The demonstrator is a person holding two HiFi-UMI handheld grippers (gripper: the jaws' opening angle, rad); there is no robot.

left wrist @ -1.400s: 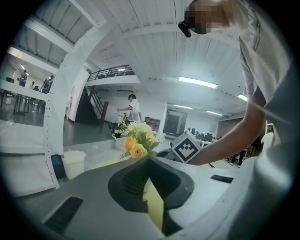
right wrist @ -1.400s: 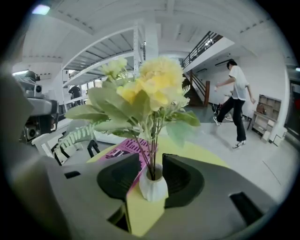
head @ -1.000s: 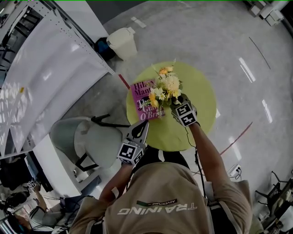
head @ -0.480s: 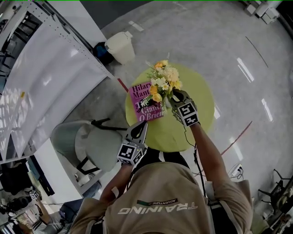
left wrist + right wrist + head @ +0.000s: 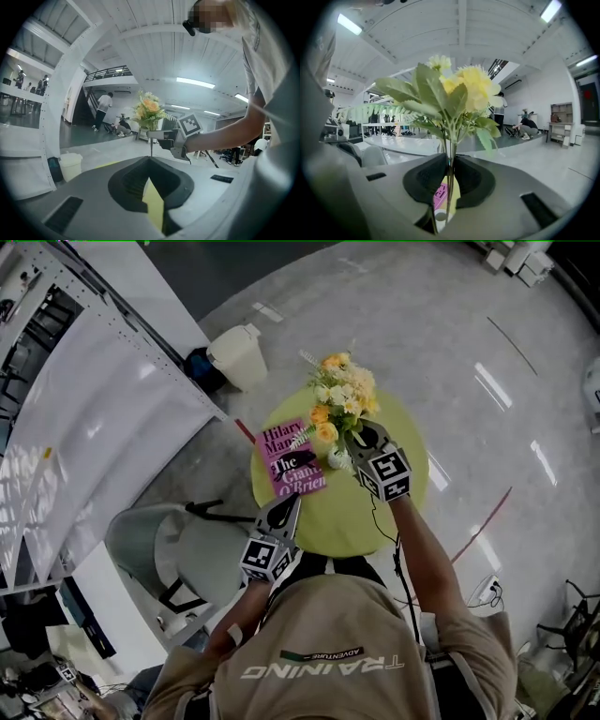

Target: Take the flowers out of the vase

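Flowers stand upright over the green counter. The right arm reaches forward, nearly level, and the right tool pinches the stems, its jaws having just been closing on them. The stem ends hang by the mouth of the white vase. The left tool, jaws together and empty, hovers at the counter's near edge with the elbow bent.

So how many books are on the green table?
1. The pink book lies on the left side of the green table, next to the flowers held in the right gripper. Those flowers hide a bit of tabletop.
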